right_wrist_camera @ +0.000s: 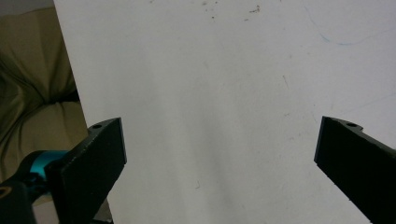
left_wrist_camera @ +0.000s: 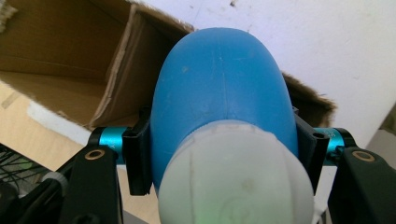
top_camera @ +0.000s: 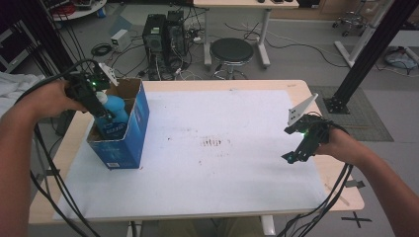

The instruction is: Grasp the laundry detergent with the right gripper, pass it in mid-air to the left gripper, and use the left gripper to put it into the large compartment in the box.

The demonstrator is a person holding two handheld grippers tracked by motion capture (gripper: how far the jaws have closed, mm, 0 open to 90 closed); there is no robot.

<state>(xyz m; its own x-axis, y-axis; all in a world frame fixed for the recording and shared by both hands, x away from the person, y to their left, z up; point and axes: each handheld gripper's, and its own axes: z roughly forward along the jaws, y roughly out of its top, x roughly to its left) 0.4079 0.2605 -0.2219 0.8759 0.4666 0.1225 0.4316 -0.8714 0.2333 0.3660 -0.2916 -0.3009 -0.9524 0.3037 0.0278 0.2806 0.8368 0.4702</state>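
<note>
Dim, soft, even lighting; faint shadows, close-ups slightly blurred, no glare.

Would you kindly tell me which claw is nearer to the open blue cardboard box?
Left. The left claw holds a blue plastic bottle in the box; the right claw hovers far across the table.

The blue bottle point(left_wrist_camera: 219, 93) reads as smooth plastic with a soft, slightly satin sheen, faint scuffs and a mould seam down its body; its white cap point(left_wrist_camera: 233, 182) is matt plastic, lightly scratched. The box point(top_camera: 129, 129) shows raw brown cardboard inside, rough and torn at the flap edges, and printed blue, faintly glossy card outside. The left gripper point(left_wrist_camera: 224, 158) has matt black jaws, hard plastic by the look, on shiny anodised teal metal pins. The white sheet point(right_wrist_camera: 233, 93) on the table point(top_camera: 301, 91) is matt, paper-like, speckled with marks. The table edge is pale wood-look laminate.
</note>
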